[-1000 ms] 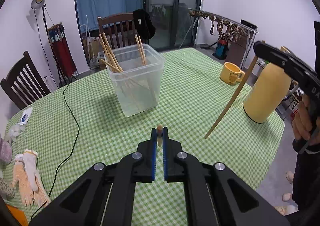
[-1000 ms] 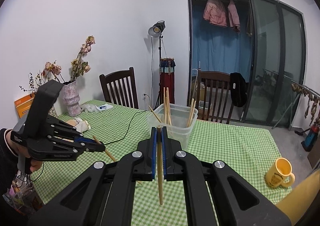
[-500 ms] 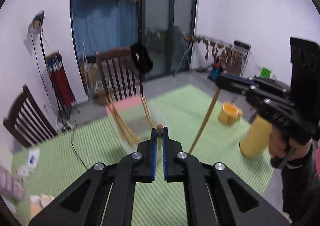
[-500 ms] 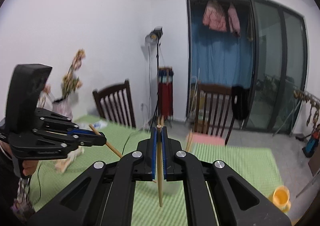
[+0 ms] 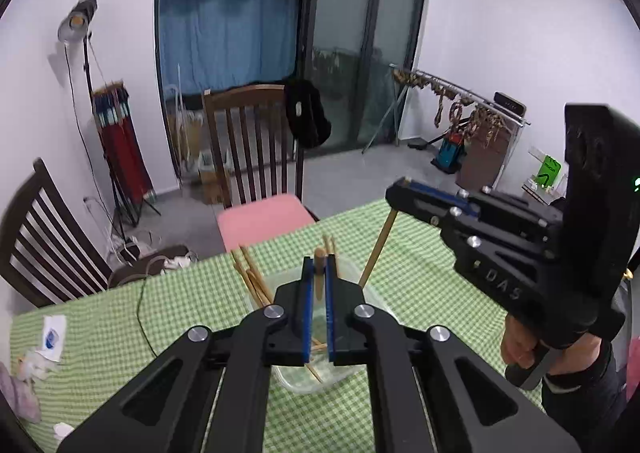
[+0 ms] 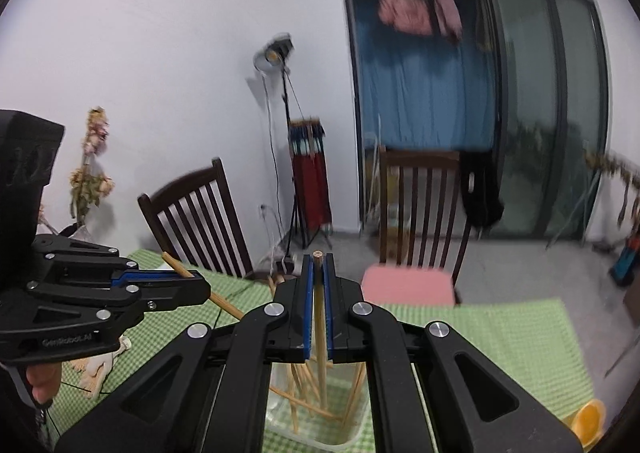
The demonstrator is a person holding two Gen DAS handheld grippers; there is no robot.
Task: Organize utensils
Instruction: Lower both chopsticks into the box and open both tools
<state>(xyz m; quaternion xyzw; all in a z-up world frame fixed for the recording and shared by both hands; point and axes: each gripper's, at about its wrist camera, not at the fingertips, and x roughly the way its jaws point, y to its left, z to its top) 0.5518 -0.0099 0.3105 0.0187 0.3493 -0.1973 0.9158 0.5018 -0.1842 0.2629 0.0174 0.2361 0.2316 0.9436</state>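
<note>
The black left gripper with blue pads is clamped on a round-ended wooden chopstick directly above a clear plastic tub holding more wooden chopsticks, which stands on the green-checked tablecloth toward the table's far edge. From the right, the black right gripper, held by a hand, grips another light wooden chopstick slanting down to the tub's far-right rim; whether its tip is inside is hard to tell.
</note>
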